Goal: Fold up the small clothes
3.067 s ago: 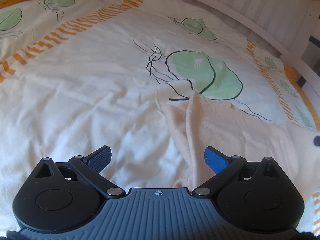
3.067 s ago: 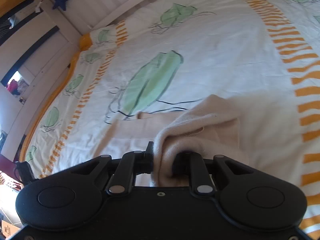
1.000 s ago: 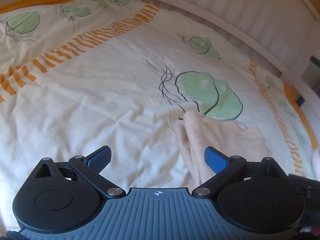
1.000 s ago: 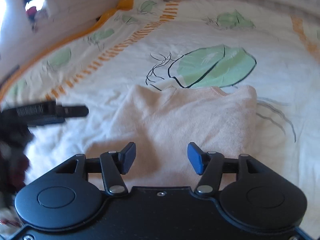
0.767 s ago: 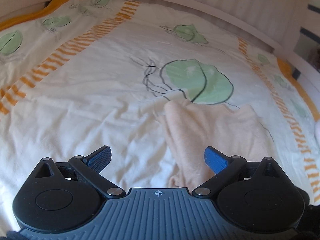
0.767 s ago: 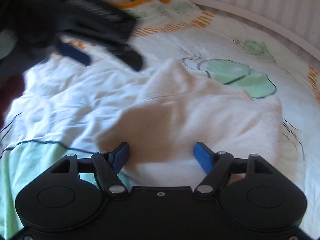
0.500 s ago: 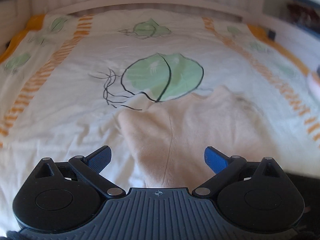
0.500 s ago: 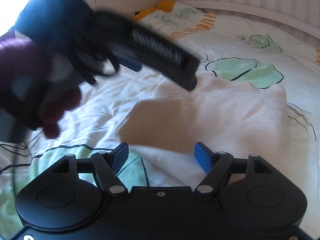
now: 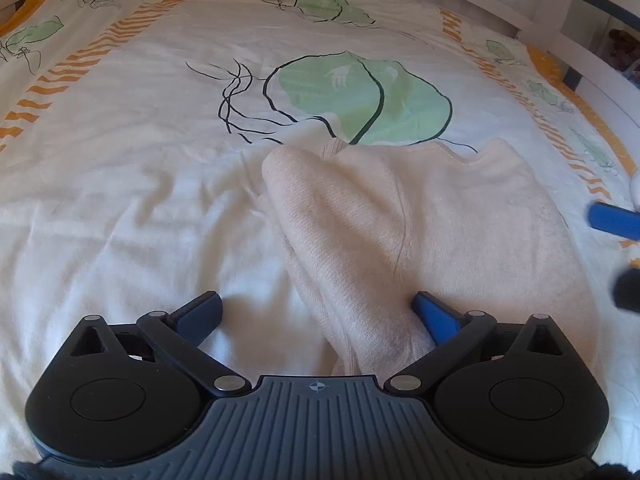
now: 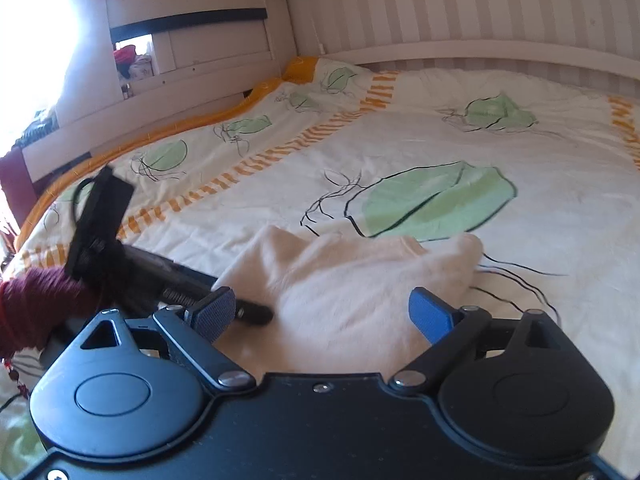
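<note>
A pale peach knitted garment lies folded on the bed cover, with a raised fold along its left edge. My left gripper is open and low over the garment's near left part; the fold lies between its blue pads. My right gripper is open and empty, just above the same garment. The left gripper's black body shows in the right wrist view, at the garment's left edge. A blue pad of the right gripper shows at the right edge of the left wrist view.
The bed cover is cream with green leaf prints and orange striped bands. A white bed rail and striped wall run behind it. A shelf unit stands at the far left corner. A dark red sleeve holds the left gripper.
The right gripper let go of the garment, which now lies flat and folded. Both grippers swung round over it; the left has come down to its left edge.
</note>
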A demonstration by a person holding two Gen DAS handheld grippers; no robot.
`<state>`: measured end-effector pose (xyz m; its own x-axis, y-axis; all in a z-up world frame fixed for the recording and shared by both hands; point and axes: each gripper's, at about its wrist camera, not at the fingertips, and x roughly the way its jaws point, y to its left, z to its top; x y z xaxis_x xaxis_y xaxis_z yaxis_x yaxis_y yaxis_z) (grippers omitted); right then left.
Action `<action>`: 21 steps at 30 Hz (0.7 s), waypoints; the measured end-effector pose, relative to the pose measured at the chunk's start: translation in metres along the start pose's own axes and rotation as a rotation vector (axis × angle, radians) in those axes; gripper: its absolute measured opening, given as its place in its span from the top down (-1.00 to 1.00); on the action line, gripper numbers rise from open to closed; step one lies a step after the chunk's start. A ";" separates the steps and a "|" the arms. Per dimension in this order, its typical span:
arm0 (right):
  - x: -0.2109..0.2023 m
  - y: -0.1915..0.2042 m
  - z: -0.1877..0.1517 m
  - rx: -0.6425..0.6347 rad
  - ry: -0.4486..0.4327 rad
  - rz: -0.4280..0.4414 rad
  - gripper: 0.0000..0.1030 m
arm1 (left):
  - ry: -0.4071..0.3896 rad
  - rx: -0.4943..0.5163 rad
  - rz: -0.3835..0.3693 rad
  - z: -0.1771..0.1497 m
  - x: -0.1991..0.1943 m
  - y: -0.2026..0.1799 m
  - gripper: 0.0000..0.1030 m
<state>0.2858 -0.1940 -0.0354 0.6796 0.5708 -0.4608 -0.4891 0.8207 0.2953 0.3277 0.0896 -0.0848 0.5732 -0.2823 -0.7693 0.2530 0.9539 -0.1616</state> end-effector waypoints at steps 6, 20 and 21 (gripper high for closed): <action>0.051 -0.042 0.000 0.141 0.081 0.000 -0.84 | -0.010 -0.036 -0.023 0.001 0.003 0.002 -1.00; 0.000 -0.081 -0.017 0.354 0.055 0.034 -1.00 | -0.004 -0.140 -0.213 -0.008 -0.043 0.007 -0.99; 0.002 -0.084 -0.021 0.374 0.060 0.045 -1.00 | 0.010 -0.128 -0.216 -0.010 -0.038 0.003 -0.99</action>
<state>0.3167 -0.2626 -0.0781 0.6235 0.6128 -0.4854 -0.2768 0.7538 0.5960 0.2993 0.1044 -0.0623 0.5088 -0.4804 -0.7144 0.2679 0.8769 -0.3990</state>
